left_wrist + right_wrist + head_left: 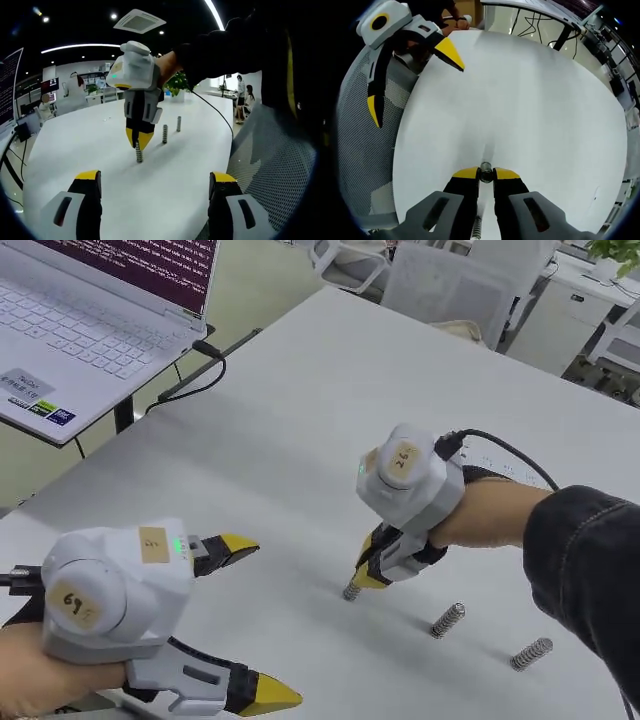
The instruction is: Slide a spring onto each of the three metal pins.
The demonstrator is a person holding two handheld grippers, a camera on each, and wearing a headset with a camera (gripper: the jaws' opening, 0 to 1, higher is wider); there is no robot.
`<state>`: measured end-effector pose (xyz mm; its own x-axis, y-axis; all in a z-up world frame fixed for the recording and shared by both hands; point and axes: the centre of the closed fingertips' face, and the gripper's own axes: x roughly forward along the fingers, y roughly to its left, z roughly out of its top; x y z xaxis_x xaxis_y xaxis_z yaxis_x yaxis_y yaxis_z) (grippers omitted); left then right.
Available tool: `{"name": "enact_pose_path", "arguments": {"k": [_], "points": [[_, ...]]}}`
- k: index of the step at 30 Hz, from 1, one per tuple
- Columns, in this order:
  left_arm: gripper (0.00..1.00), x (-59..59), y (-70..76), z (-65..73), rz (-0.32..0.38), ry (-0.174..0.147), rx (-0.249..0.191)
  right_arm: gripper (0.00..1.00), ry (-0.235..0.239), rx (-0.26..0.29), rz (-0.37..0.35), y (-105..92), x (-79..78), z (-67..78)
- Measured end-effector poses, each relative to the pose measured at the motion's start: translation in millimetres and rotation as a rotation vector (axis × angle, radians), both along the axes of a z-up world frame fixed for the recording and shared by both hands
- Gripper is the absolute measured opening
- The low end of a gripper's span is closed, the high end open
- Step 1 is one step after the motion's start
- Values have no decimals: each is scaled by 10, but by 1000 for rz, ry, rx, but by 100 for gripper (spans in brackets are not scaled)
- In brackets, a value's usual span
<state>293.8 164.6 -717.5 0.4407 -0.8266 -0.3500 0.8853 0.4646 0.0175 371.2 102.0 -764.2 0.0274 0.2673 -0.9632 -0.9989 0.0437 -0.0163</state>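
right gripper (365,580) points down at the tabletop (300,420), fingers narrow, pinching the top of a spring (351,591). spring stands upright, its lower end on the tabletop right under the fingertips. right gripper view agrees: the spring end sits between the two yellow tips and touches both

left gripper (255,620) has its fingers spread wide and empty, held over the near part of the tabletop. the pinched spring is well ahead of the left fingers, roughly centred between them in the left gripper view

second spring (447,620) and third spring (531,653) stand upright on the tabletop just past the right fingers as seen from the left gripper. they line up in a row with the pinched one, each apart from the next, and no finger is on either. can't tell whether pins are inside the coils, too small

laptop (90,320) is open, well off to the outer side of the left fingers, with a black cable (200,375) beside it
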Motion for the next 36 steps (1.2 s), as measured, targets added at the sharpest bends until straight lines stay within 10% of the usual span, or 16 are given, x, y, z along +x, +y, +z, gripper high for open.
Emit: {"name": "enact_pose_path", "arguments": {"k": [36], "points": [[86,-11,4,-19,1,8,1,24,-17,44,-33,-26,14,-22]]}}
